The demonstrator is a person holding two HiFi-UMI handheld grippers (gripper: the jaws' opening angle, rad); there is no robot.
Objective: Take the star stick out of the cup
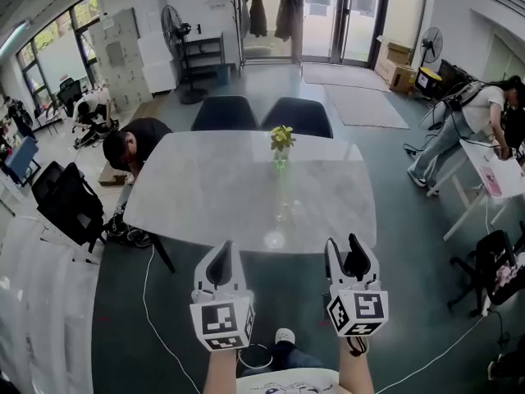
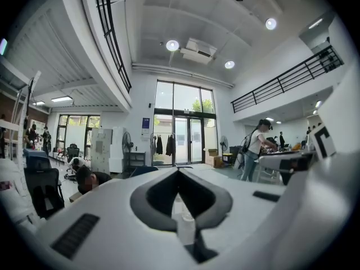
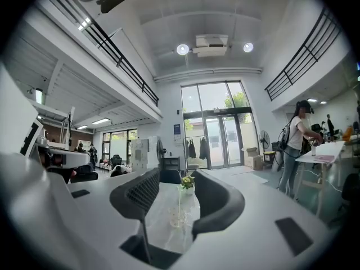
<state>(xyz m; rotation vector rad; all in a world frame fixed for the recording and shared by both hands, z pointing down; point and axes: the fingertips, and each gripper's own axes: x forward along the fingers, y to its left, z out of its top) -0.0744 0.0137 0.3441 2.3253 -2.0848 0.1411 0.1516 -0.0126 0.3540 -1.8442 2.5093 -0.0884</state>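
A clear glass cup (image 1: 283, 210) stands on the white table (image 1: 205, 195), with a thin pale stick (image 1: 285, 185) rising from it; its star end is too faint to make out. My left gripper (image 1: 221, 263) hovers in front of the table's near edge, shut and empty. My right gripper (image 1: 344, 253) hangs beside it, open with nothing between its fingers. In the right gripper view the cup (image 3: 179, 218) and stick (image 3: 180, 198) show between the open jaws of the right gripper (image 3: 177, 179). The left gripper (image 2: 179, 172) has its tips together, and the cup (image 2: 183, 211) shows beneath them.
A small vase of yellow flowers (image 1: 281, 144) stands behind the cup. Two dark chairs (image 1: 224, 112) (image 1: 297, 115) sit at the table's far side. A person (image 1: 135, 142) crouches at its left corner, another (image 1: 472, 121) leans over a white desk (image 1: 492, 175) on the right. A black chair (image 1: 70, 203) stands left.
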